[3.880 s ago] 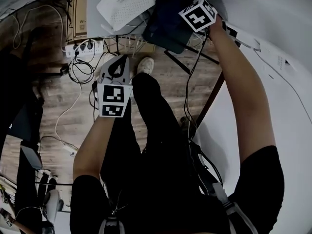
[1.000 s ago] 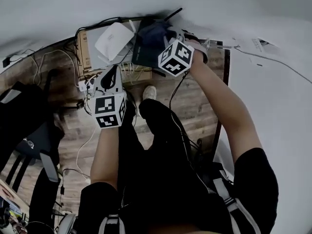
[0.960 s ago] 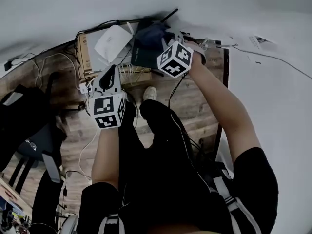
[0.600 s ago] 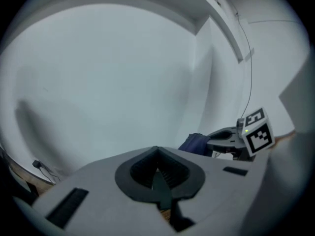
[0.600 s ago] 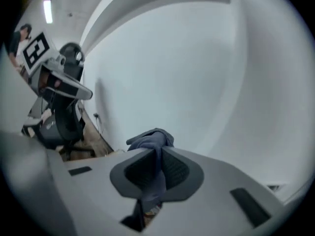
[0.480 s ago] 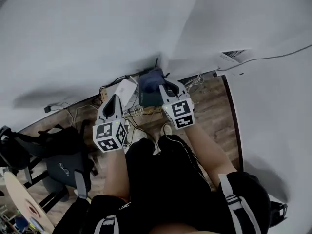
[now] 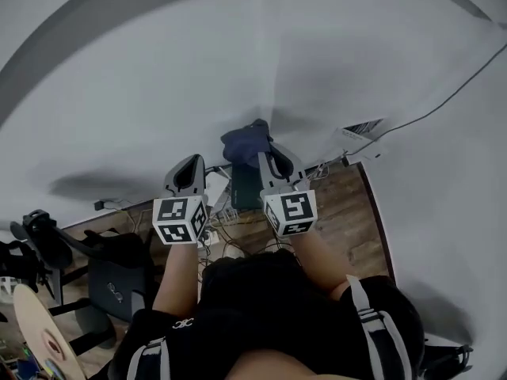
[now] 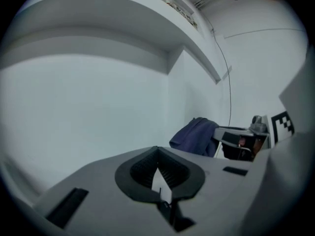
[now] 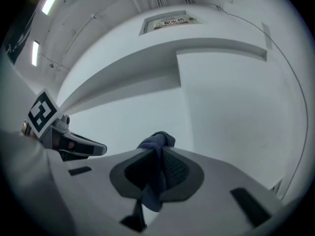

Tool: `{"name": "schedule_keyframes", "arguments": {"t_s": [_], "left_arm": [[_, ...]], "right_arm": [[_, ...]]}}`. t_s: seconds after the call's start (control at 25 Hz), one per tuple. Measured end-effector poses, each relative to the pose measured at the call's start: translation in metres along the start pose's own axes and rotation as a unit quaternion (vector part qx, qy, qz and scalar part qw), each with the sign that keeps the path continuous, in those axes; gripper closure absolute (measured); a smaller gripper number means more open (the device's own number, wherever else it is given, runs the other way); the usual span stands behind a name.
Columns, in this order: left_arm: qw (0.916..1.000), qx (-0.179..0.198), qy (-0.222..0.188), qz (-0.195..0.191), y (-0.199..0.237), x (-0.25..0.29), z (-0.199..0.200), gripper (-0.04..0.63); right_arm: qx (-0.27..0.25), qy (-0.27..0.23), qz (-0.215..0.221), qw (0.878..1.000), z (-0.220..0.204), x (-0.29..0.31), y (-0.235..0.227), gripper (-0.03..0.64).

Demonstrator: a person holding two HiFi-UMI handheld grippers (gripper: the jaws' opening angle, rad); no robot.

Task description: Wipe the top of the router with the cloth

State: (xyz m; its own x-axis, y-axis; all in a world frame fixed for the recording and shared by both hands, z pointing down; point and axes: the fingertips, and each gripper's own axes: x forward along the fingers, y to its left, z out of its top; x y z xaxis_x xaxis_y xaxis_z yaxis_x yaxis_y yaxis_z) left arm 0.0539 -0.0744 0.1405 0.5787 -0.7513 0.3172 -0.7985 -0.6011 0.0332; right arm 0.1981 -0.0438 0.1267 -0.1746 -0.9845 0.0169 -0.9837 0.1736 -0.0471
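Head view showed the cloth (image 7: 244,139) bunched up near the wall (image 7: 142,93), well above the dark box (image 7: 244,190) low among the cables (image 7: 226,228), which I took for the router. With only a fold pinched, the cloth could slip free or snag those cables on the way down. The right tongs (image 7: 264,150) were clamped on that fold, while the left tongs (image 7: 190,163) were closed on nothing and touched nothing.

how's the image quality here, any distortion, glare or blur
Head view: dim and flat, the wall edges bowed by the wide lens. Left gripper view: black corners, curved ledge, the left gripper soft up close. Right gripper view: bright ceiling lights top left, the cloth fairly sharp.
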Motion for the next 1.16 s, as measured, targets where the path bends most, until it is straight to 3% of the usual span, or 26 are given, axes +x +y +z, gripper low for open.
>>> {"name": "schedule_keyframes", "arguments": {"t_s": [0.28, 0.56, 1.16], "left_arm": [[0.9987, 0.006, -0.051, 0.000, 0.006, -0.004, 0.055, 0.597], [0.9980, 0.020, -0.059, -0.001, 0.018, -0.005, 0.072, 0.597], [0.9986, 0.003, -0.053, -0.004, 0.020, 0.004, 0.072, 0.597]], "right_arm": [[-0.007, -0.037, 0.003, 0.999, 0.054, 0.024, -0.010, 0.597], [0.027, -0.047, 0.022, 0.998, 0.068, 0.041, 0.003, 0.597], [0.021, -0.035, 0.039, 0.998, 0.064, 0.046, 0.011, 0.597]]}}
